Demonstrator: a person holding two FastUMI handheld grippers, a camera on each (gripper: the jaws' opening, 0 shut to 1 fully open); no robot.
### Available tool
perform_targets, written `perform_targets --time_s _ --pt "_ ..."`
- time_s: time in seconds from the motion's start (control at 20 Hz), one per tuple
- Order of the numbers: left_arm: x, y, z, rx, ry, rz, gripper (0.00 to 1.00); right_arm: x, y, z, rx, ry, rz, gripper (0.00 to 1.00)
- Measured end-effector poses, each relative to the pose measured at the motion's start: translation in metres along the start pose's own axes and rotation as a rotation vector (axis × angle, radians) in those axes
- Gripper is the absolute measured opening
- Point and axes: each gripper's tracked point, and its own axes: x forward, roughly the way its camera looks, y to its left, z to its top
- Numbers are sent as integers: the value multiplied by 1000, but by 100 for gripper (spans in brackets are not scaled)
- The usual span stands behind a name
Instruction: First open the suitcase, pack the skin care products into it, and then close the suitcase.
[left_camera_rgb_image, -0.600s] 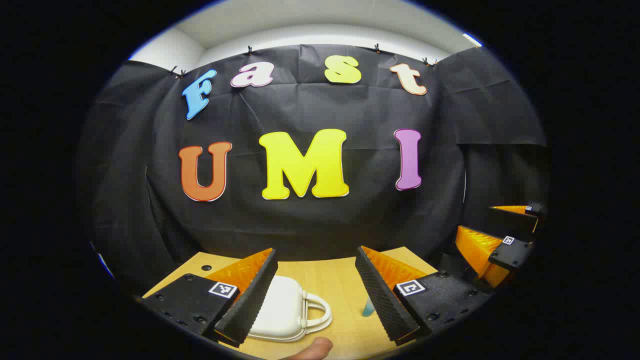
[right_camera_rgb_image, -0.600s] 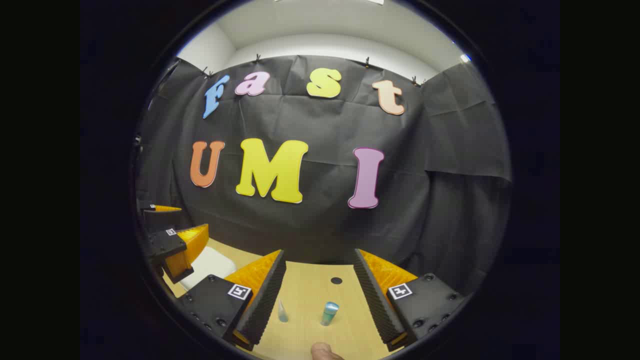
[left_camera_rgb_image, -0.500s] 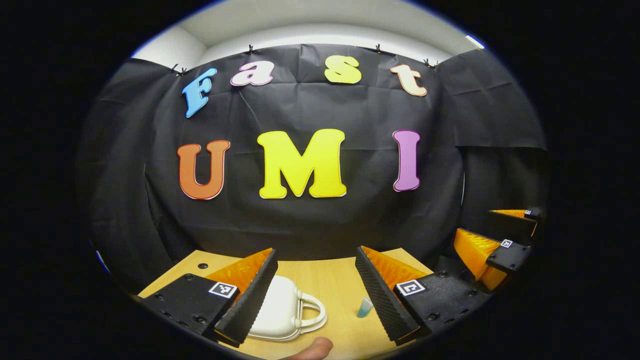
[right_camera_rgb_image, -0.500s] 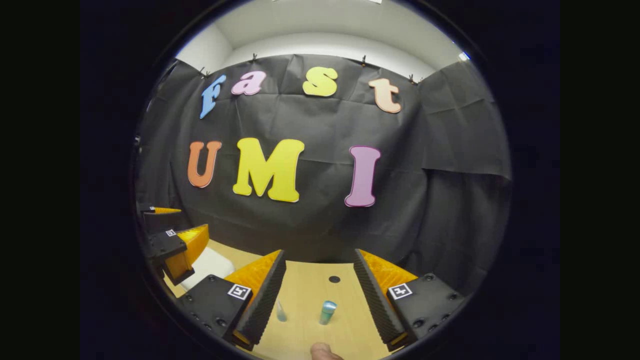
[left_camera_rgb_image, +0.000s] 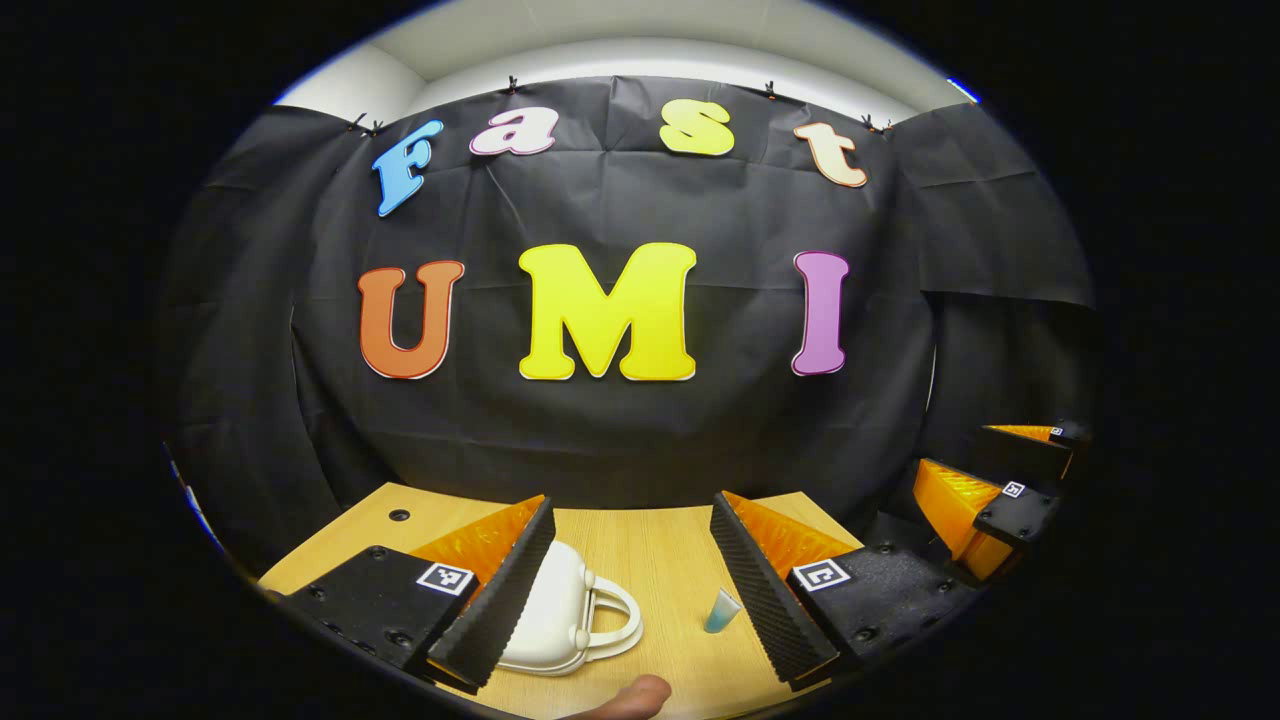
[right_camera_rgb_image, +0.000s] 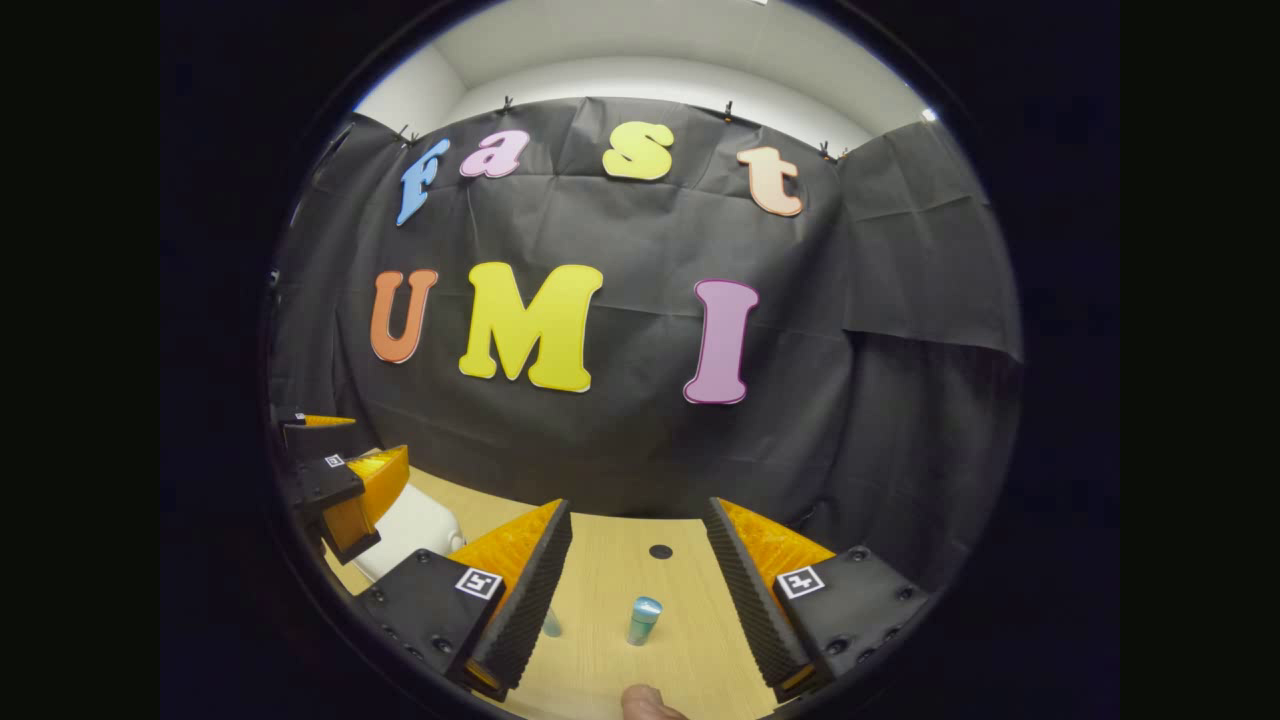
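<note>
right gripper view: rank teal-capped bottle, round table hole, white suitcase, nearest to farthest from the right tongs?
1. Small upright teal-capped bottle, on the wooden table between the open right tongs.
2. Dark round hole in the tabletop, just beyond the bottle.
3. White hard-shell suitcase, far left, by the left tongs.

Both tools (left_camera_rgb_image: 632, 585) (right_camera_rgb_image: 635, 590) lower, tilted tableward.

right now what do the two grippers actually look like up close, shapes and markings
Each gripper, the left gripper and right gripper, has two wedge-shaped fingers tapering to a point, with ridged, ribbed inner faces. Each finger sits on a flat, textured block with small round screws and a square black-and-white tag. A bare fingertip of the person shows at the bottom edge. No cables or sleeves are visible.
</note>
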Motion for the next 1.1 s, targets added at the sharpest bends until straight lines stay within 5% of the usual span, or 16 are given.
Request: perform_targets --time_s 0.35,1.1 --pt "10 5 -6 9 2 20 100 8 -1 1 -15 -9 11 81" --pt "72 7 -180 616 152 -40 99 -6 -114 -84 -58 94 -188 81"
